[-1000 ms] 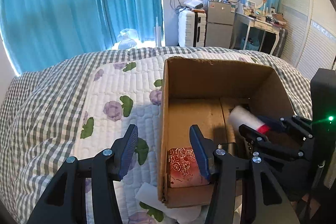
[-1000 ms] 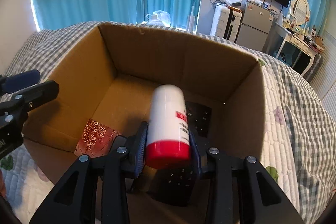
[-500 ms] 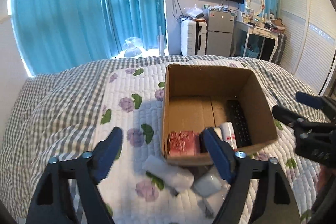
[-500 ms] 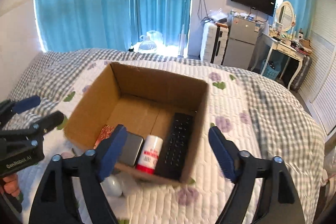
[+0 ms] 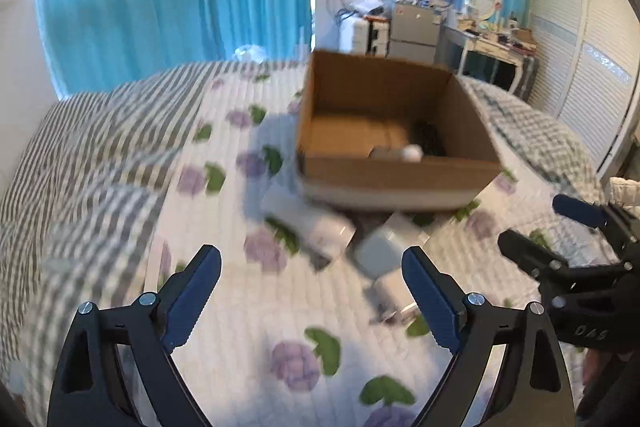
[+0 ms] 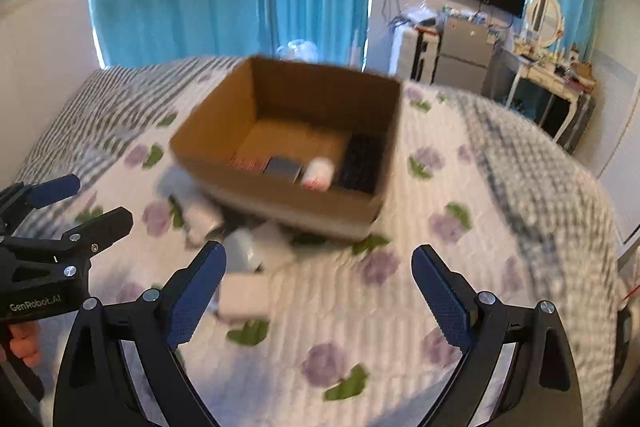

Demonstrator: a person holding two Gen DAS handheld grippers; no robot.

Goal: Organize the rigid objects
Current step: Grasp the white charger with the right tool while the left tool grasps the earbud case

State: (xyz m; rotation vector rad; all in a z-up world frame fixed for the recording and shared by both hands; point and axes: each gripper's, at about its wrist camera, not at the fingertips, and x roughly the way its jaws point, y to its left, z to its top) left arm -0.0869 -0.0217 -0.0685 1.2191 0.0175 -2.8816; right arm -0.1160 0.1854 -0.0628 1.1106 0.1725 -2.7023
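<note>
Hovering above the quilted bed (image 6: pixel 400 299), both grippers are empty with jaws spread wide: the left gripper (image 5: pixel 312 291) fills the bottom of its own view, the right gripper (image 6: pixel 320 291) the bottom of its own.

The cardboard box (image 6: pixel 280 203) sits in the upper middle of the right view. Along its near wall lie a red patterned item (image 6: pixel 248 159), a grey block (image 6: pixel 283 167), a white bottle with a red cap (image 6: pixel 318 171) and a black remote (image 6: pixel 360 161).

Several white objects are not yet boxed; they lie clustered on the quilt just in front of the box, at centre frame in the left view: a long white piece (image 5: pixel 306 223), a pale grey-white one (image 5: pixel 380 251) and a smaller one (image 5: pixel 390 291) near the left gripper's right finger. Blur hides what they are.

The main risk is a bad pick. These pieces lie touching or nearly so, and closing on one could nudge its neighbours or catch two at once. The soft quilt gives under pressure, so a finger may dig in and snag fabric. Both views are smeared, and a hurried reach could misjudge the target. The two grippers are also near each other over the same cluster, so they could collide.
</note>
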